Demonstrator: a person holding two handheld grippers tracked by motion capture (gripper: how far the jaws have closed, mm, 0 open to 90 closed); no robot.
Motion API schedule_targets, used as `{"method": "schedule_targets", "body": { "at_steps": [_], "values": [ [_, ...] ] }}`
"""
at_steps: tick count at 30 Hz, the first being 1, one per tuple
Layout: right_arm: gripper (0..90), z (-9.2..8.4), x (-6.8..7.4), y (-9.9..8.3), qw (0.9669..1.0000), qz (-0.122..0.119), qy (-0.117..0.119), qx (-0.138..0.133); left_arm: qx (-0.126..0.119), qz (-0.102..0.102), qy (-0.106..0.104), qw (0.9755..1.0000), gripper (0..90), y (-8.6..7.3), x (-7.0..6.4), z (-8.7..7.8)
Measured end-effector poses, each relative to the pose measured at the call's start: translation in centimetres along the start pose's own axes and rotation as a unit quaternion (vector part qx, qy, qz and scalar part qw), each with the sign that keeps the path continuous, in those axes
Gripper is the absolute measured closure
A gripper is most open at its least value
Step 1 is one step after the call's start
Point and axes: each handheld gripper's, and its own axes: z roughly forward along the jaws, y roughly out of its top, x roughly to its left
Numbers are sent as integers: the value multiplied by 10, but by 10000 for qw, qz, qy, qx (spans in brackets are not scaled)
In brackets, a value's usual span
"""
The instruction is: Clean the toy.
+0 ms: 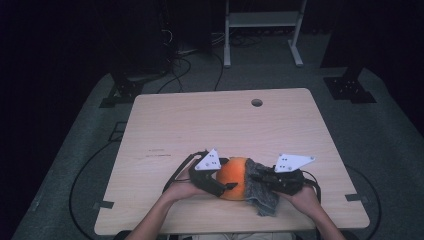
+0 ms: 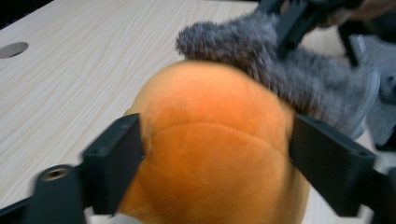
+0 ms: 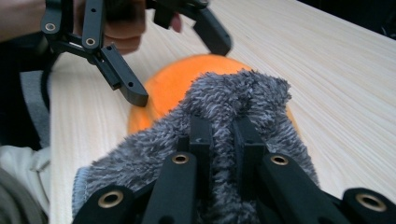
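Orange plush ball (image 2: 210, 149) clasped by left gripper (image 1: 222, 182); grey cloth (image 3: 219, 121) pinched by right gripper (image 3: 219, 140).

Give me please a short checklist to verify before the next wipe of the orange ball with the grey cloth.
1. Left gripper has its jaws on both sides of the orange ball: ok.
2. Left jaws press firmly enough to stop the ball rolling: cannot tell.
3. Right gripper is shut on the grey cloth: ok.
4. Cloth lies against the ball: ok.
5. Bare table lies beyond the ball: ok.
6. The ball rests on the table: cannot tell.
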Motion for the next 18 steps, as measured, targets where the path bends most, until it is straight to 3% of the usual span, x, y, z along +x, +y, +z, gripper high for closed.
{"method": "schedule_targets", "body": {
  "at_steps": [6, 8, 10, 12, 14, 18],
  "values": [
    [804, -10, -8, -12, 9995, 143, -194, 218, 84, 91, 138, 9998, 270, 4, -4, 1],
    [804, -15, -5, -7, 9998, 166, -91, -20, 51, 57, 139, 9999, 280, 6, -5, 3],
    [802, -14, 2, 3, 9995, 42, 63, -304, 33, 83, 57, 9999, 285, 8, -5, 4],
    [802, -7, 4, 8, 9996, 1, 125, -251, 5, 144, -34, 9999, 259, 9, -5, 3],
    [804, 0, 5, 6, 9999, -63, 91, -91, -53, 57, -97, 9999, 190, 8, -2, -1],
    [804, -1, 2, 2, 10000, -11, 32, -92, -108, -256, -134, 9995, 115, 2, 6, -6]
  ]
}}
